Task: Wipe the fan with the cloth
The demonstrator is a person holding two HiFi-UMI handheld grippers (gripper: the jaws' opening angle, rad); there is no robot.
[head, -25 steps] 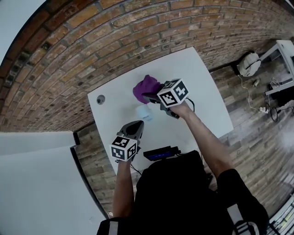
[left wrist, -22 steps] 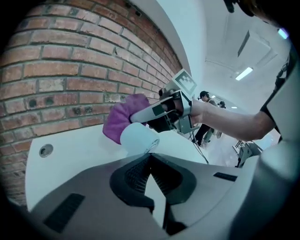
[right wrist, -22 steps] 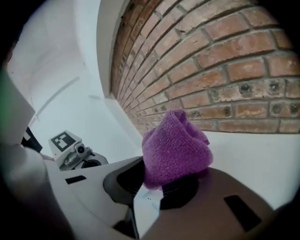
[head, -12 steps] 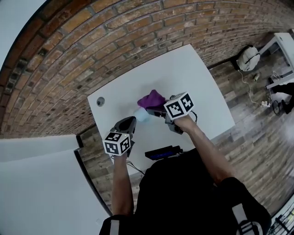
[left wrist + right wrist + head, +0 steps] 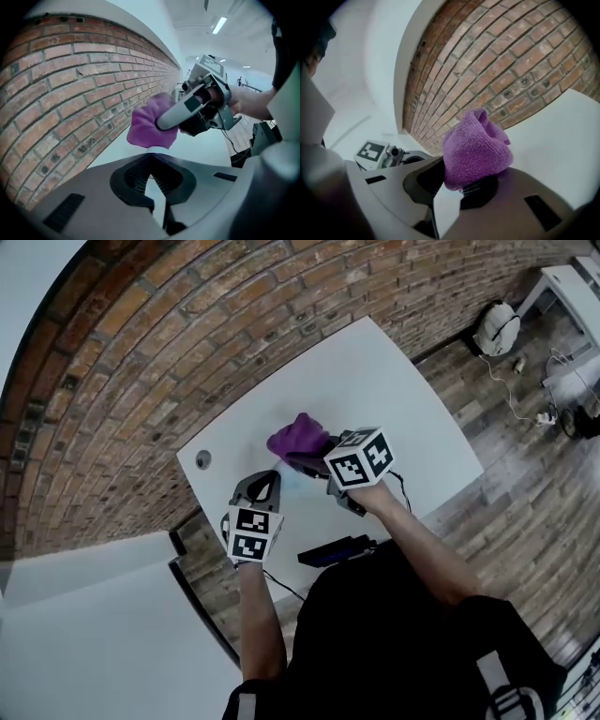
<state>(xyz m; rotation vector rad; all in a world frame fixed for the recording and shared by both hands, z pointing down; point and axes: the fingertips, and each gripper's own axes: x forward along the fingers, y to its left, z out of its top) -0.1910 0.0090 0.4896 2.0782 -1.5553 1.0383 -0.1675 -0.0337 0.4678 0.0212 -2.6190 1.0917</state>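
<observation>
The right claw is gripping the purple cloth toward the surface's wall-side edge. The left claw is hovering closed just beside it.

The white tabletop stands with its far edge against a brick wall. A small round grey fitting sits in its far left corner. A dark flat device with a blue face lies at the near edge. Near the middle a small pale fan shows, mostly hidden; whether it rests on the surface I cannot tell.
</observation>
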